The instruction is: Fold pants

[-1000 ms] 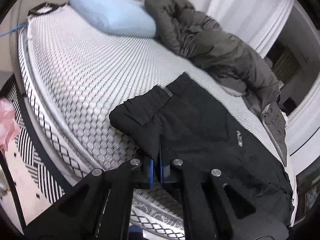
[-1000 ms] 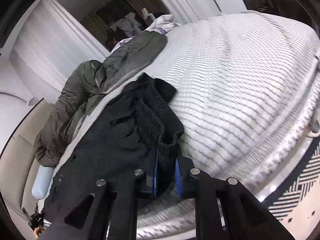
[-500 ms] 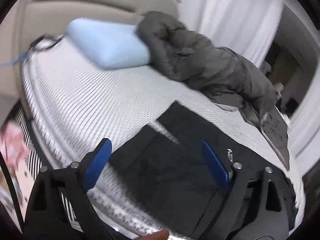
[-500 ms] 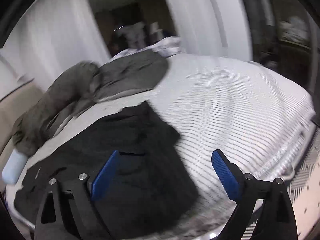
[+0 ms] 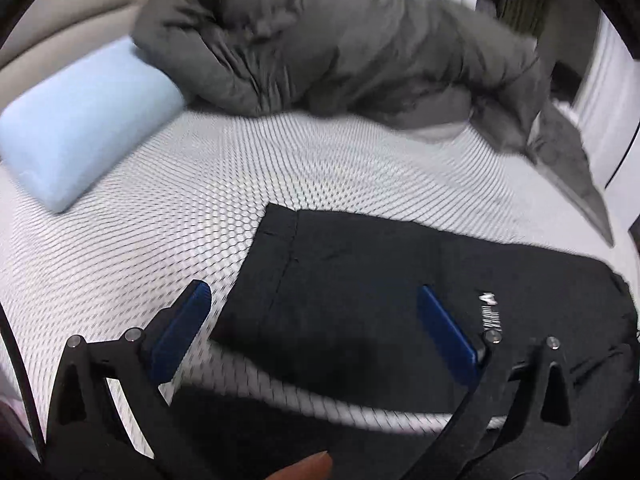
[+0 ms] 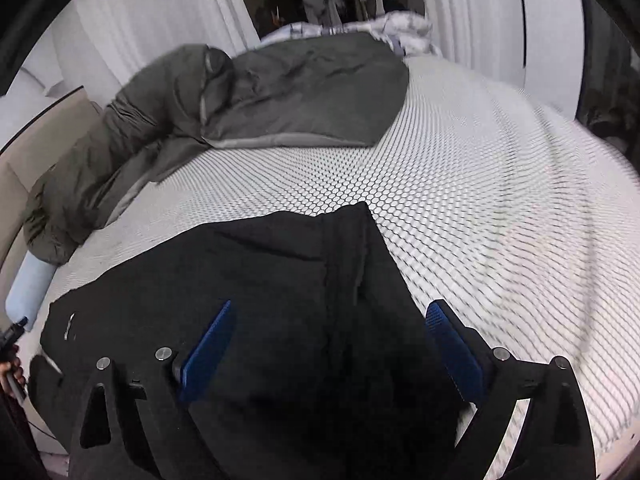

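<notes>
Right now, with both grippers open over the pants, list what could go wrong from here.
1. The left gripper, its jaws opening, straddles the black pants' edge; closing here might also pinch the mesh bed cover.
2. The pants hang over the bed's near edge, so a tug could slide them off.
3. The right gripper might catch several layers.

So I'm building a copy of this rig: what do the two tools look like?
Both match: the left tool and the right tool have matte black angular fingers with triangular cut-outs, silver round screw heads, and flat blue pads with a fine texture. No cables or markings show.
</notes>
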The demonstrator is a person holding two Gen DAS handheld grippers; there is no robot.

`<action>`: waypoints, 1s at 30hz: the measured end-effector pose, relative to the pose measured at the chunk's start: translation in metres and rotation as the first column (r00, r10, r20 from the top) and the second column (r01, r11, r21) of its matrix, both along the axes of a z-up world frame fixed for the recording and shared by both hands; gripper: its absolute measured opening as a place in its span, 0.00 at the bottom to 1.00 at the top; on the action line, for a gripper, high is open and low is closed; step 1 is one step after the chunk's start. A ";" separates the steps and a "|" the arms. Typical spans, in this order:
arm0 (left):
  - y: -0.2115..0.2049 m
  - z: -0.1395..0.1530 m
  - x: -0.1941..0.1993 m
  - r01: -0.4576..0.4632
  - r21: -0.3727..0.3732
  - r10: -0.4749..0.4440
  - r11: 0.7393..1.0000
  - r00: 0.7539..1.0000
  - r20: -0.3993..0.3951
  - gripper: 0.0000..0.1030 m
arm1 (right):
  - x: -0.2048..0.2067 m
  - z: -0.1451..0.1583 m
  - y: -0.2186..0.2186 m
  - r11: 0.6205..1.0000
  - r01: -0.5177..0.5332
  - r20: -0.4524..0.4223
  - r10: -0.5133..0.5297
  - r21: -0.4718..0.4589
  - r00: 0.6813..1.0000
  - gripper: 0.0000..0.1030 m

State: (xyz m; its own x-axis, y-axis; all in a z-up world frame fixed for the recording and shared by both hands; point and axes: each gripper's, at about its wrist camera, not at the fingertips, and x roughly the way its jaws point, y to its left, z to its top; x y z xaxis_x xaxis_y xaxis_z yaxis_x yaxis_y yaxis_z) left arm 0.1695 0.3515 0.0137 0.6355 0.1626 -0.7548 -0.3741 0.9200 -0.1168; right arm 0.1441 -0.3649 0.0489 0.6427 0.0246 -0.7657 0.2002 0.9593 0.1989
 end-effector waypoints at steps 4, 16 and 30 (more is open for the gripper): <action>0.017 -0.039 0.055 0.057 0.032 -0.051 0.998 0.987 -0.155 0.93 | 0.051 -0.021 -0.017 1.000 0.008 -0.080 -0.008 0.000 0.997 0.88; 0.047 -0.062 0.125 0.091 -0.047 -0.101 0.995 0.944 -0.314 0.41 | 0.113 -0.071 -0.028 0.997 -0.076 -0.235 0.078 0.017 0.969 0.39; 0.034 -0.060 0.214 -0.006 -0.042 -0.002 0.999 0.979 -0.202 0.33 | 0.169 -0.056 -0.023 0.997 0.008 -0.093 -0.015 -0.072 0.996 0.20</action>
State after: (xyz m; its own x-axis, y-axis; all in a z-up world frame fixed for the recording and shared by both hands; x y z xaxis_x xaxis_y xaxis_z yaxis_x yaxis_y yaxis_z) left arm 0.3832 0.3854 -0.0461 0.4688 0.1288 -0.8739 -0.3959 0.9150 -0.0776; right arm 0.3129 -0.3877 -0.0069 0.5685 -0.0395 -0.8217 0.2260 0.9679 0.1098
